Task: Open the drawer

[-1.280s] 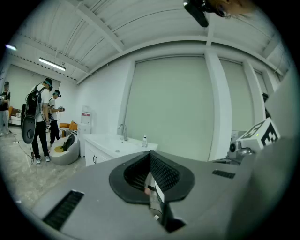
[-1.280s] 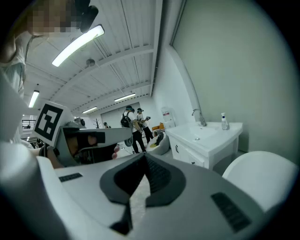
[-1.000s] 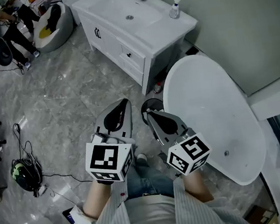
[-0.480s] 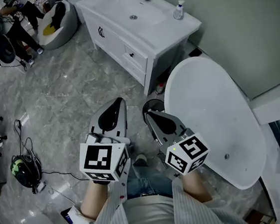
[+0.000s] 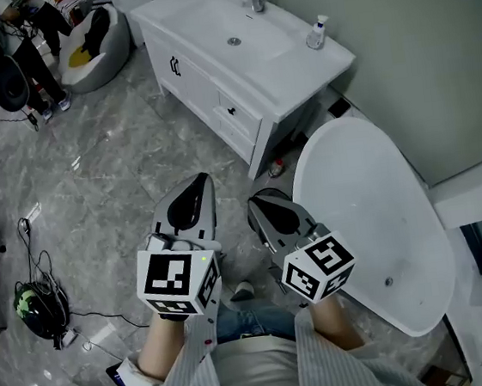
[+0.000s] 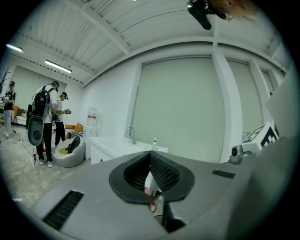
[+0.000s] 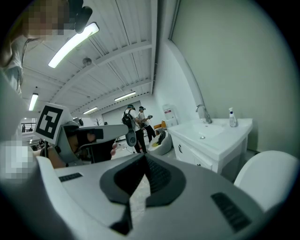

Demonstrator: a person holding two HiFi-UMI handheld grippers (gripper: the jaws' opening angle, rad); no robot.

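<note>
Approach step in hand: left gripper [image 5: 203, 183] and right gripper [image 5: 260, 207] are held clenched and empty. The drawer [image 5: 230, 115] at the vanity [image 5: 196, 24] front edge is still to be reached and gripped.

Drawer knob [image 5: 232, 110] too small for detail

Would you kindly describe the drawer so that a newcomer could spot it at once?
Find the white vanity against the wall, beside the tub. On its front, at the tub end, is the drawer. It has a small dark knob, while the door next to it has a curved handle.
</note>
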